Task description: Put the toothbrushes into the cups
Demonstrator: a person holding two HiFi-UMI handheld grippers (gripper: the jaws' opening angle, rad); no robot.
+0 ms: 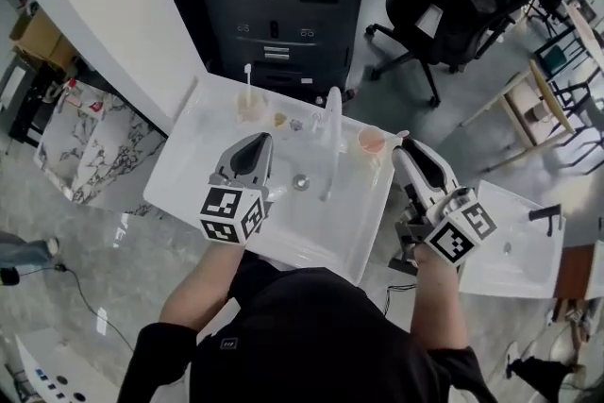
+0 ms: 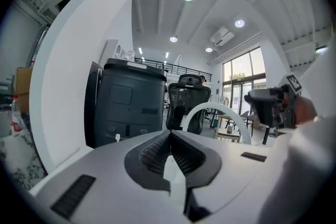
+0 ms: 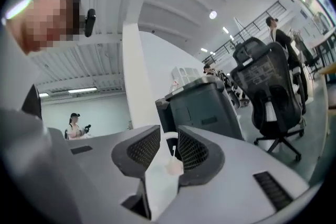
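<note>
The white rectangular washbasin (image 1: 189, 160) carries both cups on its far ledge, one either side of the white arched tap (image 1: 332, 123), probably so that each sits within reach of one hand. The pale translucent cup (image 1: 249, 109) stands at the far left with a white toothbrush (image 1: 247, 78) in it. The brush's long axis is close to vertical, its handle end is down in the cup and its other end points up, resting against the rim so that it cannot roll. The pink plastic cup (image 1: 371, 142) stands to the right of the tap, just beside the tip of the right gripper (image 1: 404, 149). From the head view I cannot tell whether it holds a brush. In the right gripper view, though, a pinkish cup with a thin white stick rising from it (image 3: 172, 153) shows beyond the jaws. I take that to be this cup with its brush upright. The right gripper's jaws stand apart and the pads press on nothing. The left gripper (image 1: 255, 141) hovers over the near half of the basin with its jaws together and nothing between them. Both grippers point roughly level toward the far side, away from the cups, which suggests that the placing is done or nearly so.
</note>
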